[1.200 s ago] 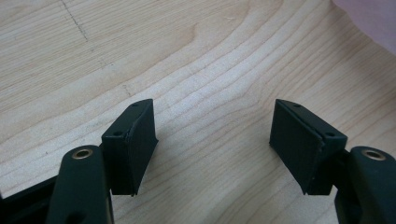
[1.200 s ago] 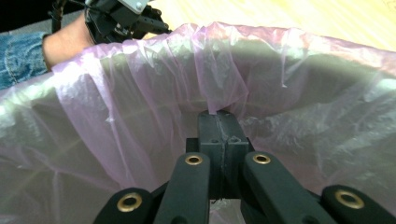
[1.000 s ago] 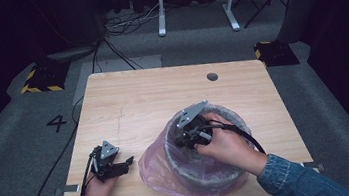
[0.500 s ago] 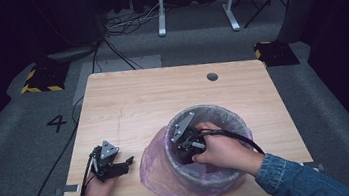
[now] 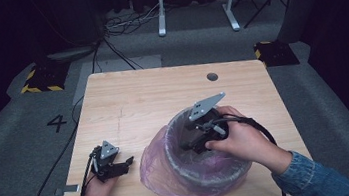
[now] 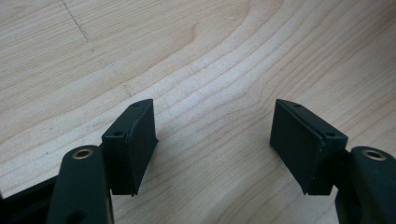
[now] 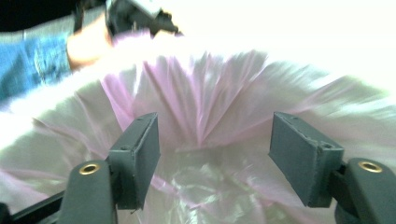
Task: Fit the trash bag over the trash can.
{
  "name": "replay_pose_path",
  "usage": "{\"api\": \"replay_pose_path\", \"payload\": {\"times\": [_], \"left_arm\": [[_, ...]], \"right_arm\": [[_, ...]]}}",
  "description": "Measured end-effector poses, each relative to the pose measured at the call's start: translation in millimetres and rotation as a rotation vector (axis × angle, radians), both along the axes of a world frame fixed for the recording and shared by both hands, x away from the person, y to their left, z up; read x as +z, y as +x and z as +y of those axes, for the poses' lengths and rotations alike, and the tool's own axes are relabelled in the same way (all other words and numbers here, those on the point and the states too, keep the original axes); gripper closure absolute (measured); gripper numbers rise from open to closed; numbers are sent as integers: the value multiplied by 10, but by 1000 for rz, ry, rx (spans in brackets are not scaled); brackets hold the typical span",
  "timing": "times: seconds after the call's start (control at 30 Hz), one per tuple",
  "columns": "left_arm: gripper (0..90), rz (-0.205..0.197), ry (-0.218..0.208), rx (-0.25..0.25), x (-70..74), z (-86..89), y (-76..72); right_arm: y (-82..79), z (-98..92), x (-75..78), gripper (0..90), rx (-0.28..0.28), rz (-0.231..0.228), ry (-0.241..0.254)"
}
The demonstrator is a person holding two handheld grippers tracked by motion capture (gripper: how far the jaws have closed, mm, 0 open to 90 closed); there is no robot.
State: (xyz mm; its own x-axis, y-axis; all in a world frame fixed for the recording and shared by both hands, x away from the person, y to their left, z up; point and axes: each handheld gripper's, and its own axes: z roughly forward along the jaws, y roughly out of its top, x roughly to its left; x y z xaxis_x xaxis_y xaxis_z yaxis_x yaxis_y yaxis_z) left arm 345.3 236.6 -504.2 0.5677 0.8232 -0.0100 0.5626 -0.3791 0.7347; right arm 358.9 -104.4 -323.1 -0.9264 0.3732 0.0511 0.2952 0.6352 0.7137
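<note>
Wooden table (image 5: 138,102); both hand-held grippers (image 5: 120,164) (image 7: 212,154) spread, bin liner (image 7: 210,107) blurred.

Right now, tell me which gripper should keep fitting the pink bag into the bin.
Right. The right gripper hangs open inside the bin, facing the pink bag; the left gripper rests open on the table, apart.

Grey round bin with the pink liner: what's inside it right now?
The pink plastic liner lines the grey round bin. The right gripper reaches inside, jaws just opened and apart, nothing between them. The bin's floor is covered by crumpled liner; contents underneath cannot be seen.
</note>
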Motion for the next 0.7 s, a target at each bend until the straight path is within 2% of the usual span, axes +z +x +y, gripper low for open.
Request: {"api": "replay_pose_path", "payload": {"times": [0.1,0.23,0.6,0.7], "left_arm": [[312,1,-1,1,0,-1,-1],[312,1,0,0,0,0,0],[312,1,-1,1,0,-1,-1],[312,1,-2,2,0,-2,-1]], "right_arm": [[-2,-106,143,336,-24,-38,31],[17,-266,257,336,-69,-70,59],[57,-779,420,334,-208,-130,101],[52,-918,456,335,-239,-134,115]]}}
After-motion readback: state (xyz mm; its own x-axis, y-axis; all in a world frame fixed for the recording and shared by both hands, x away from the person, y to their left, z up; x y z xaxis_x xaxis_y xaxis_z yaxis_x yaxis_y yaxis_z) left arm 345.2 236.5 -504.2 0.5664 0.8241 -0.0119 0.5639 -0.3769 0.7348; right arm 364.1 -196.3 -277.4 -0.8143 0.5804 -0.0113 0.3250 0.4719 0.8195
